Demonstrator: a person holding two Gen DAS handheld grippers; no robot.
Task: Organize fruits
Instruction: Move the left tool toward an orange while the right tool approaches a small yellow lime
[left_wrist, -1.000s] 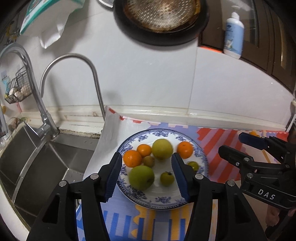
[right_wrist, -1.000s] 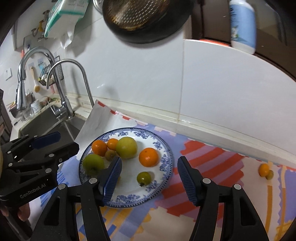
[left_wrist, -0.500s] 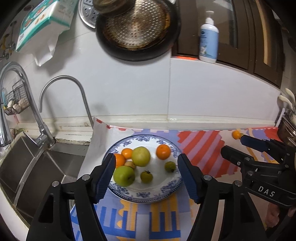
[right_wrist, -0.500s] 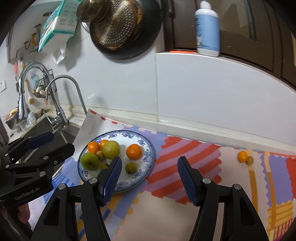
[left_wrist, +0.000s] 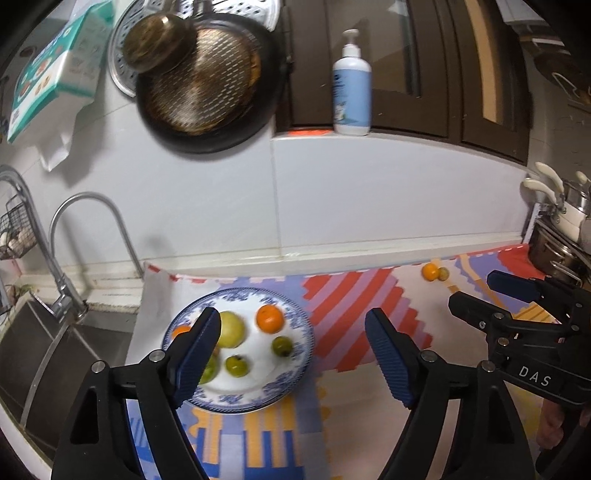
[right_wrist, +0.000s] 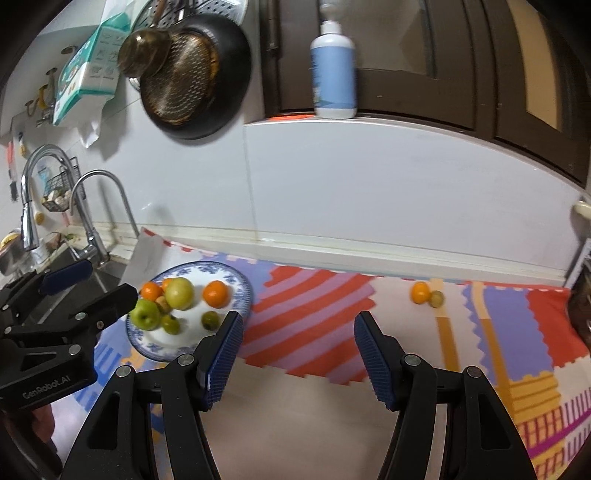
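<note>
A blue-patterned white plate (left_wrist: 295, 328) (right_wrist: 242, 286) on the colourful mat holds several fruits: oranges (left_wrist: 270, 318) (right_wrist: 215, 293), a yellow-green apple (left_wrist: 232, 328) (right_wrist: 179, 292), a green apple (right_wrist: 144, 314) and small green fruits (left_wrist: 282, 346). A lone orange (left_wrist: 429, 271) (right_wrist: 419, 292) with a small green fruit (right_wrist: 437, 298) beside it lies far right near the wall. My left gripper (left_wrist: 291, 354) is open and empty, above the plate's near right side. My right gripper (right_wrist: 295, 350) is open and empty, over the mat right of the plate.
A sink (left_wrist: 40, 343) with two faucets (left_wrist: 92, 206) lies left of the mat. A pan (left_wrist: 207, 85) hangs on the wall, a lotion bottle (left_wrist: 351, 88) stands on the ledge. Pots (left_wrist: 557, 236) sit at the far right.
Both grippers have pulled back and up from the plate and turned right. The plate looks smaller and the lone orange at the right has come into view. Both stay open.
</note>
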